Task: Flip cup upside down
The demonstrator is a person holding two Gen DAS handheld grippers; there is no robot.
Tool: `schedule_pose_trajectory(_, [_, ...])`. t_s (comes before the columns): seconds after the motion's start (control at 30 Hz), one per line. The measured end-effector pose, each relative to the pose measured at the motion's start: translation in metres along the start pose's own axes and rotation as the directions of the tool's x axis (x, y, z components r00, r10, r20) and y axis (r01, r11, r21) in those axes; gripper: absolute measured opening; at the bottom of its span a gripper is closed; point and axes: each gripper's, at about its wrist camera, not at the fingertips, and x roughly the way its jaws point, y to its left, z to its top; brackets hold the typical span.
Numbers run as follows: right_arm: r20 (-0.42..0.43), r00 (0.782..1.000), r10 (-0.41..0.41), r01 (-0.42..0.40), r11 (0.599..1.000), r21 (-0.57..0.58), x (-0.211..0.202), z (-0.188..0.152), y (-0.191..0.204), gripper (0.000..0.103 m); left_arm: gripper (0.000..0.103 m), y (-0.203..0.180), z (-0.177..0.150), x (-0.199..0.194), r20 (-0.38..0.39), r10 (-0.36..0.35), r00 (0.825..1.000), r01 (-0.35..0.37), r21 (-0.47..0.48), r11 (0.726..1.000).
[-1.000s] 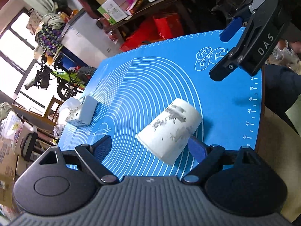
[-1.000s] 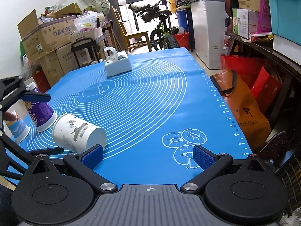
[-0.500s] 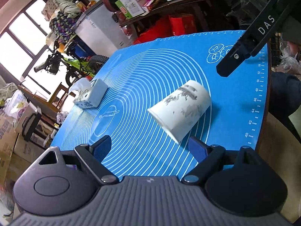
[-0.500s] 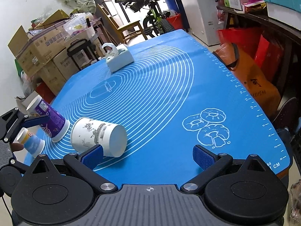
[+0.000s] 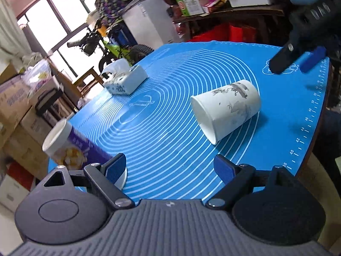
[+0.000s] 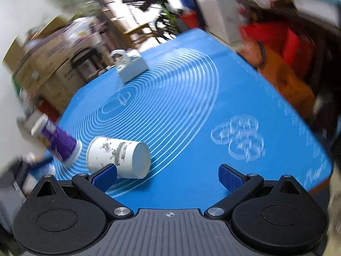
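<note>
Claws come first, close to the cameras. The left claw [image 5: 171, 166] is spread wide and holds nothing. The right claw [image 6: 167, 176] is spread wide too, with nothing in it. Its left finger [image 6: 105, 176] sits just in front of the white cup [image 6: 118, 156], but I cannot tell if they touch.

The white cup lies on its side on the blue mat [image 5: 170, 115] that covers the surface. It has gray marks on it. From the left claw's camera, its open mouth faces the camera. From the right claw's camera, its flat bottom faces the camera.

Just beside the white cup stands a purple cup [image 6: 57, 141], upside down, with its wide rim on the mat.

Farther back than the white cup, a white tissue box [image 5: 125, 79] rests on the mat. Behind it, off the mat, are brown boxes [image 5: 12, 104] and a green bike [image 5: 110, 47] by the window.
</note>
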Motion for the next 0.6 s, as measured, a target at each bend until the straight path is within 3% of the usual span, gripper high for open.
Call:
schedule_pose_trajectory(0.1, [-0.05, 0.997, 0.057, -0.044, 0.971, 0.234, 0.005, -0.001, -0.007, 0.101, 0.089, 0.004, -0.006, -0.003, 0.004, 0.005, 1.0, -0.005, -0.034, 0.999])
schedule_pose_trajectory(0.3, [-0.065, 0.987, 0.149, -0.108, 0.899, 0.425, 0.01, -0.008, 0.014, 0.101, 0.089, 0.015, -0.018, -0.011, 0.013, 0.008, 1.0, -0.007, -0.069, 0.998])
schedule_pose_trajectory(0.37, [-0.05, 0.985, 0.164, -0.117, 0.854, 0.507, 0.011, -0.01, 0.019, 0.101, 0.089, 0.018, -0.022, -0.013, 0.015, 0.012, 1.0, -0.011, -0.079, 0.997])
schedule_pose_trajectory(0.5, [-0.033, 0.976, 0.213, -0.136, 0.727, 0.673, 0.021, -0.017, 0.026, 0.101, 0.094, 0.029, -0.032, -0.017, 0.017, 0.021, 1.0, -0.019, -0.115, 0.993])
schedule_pose_trajectory(0.6, [-0.019, 0.975, 0.221, -0.139, 0.675, 0.725, 0.031, -0.024, 0.038, 0.101, 0.094, 0.036, -0.038, -0.017, 0.013, 0.027, 1.0, -0.025, -0.125, 0.992])
